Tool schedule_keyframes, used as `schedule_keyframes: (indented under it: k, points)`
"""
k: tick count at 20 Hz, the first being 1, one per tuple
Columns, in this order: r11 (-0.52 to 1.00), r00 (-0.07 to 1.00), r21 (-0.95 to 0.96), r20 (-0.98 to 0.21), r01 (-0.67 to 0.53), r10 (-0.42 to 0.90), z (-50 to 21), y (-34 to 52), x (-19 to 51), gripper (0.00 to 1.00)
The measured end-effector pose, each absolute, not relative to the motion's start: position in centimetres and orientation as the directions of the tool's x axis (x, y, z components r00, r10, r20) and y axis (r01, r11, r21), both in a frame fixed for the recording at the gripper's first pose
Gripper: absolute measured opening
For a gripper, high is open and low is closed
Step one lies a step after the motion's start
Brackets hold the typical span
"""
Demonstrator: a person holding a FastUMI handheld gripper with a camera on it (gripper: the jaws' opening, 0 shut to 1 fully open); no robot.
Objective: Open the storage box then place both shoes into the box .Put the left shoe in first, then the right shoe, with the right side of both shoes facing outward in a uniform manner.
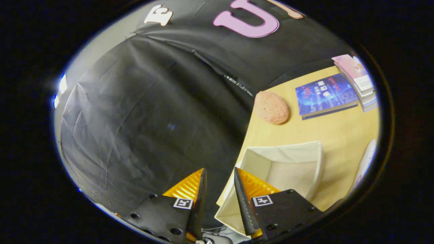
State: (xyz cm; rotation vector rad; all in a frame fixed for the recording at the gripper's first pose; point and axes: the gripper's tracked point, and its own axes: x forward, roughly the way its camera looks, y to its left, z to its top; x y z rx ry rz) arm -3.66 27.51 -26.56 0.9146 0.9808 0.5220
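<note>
The gripper (218, 176) hangs with its fingers parted by a narrow gap and nothing between them, tilted over the edge of a light wooden table (339, 132). The open white fabric storage box (288, 169) sits just beyond the right finger. Farther off lie a pink sponge (271, 107), a blue book (325, 95) and a stack of books (359, 81).

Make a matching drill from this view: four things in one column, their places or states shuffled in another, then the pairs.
1. white fabric storage box
2. pink round sponge
3. blue-covered book
4. hand-held gripper

A. lying flat beside a stack of books
B. fingers apart, holding nothing
C. open and empty, just ahead of the fingers
D. on the wooden table near its edge, beyond the box

Pairs: 1-C, 2-D, 3-A, 4-B
</note>
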Motion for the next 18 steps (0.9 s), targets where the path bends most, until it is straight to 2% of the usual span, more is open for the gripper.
schedule_keyframes:
  k: [7,13,18]
  points:
    - [0.671,0.556,0.733,-0.606,0.114,0.568,-31.1,14.9,-4.4,0.5]
    - [0.73,0.515,0.645,-0.715,0.226,0.473,-35.5,8.5,-9.8,0.5]
    - [0.774,0.436,0.539,-0.815,0.332,0.38,-40.5,4.1,-14.8,0.5]
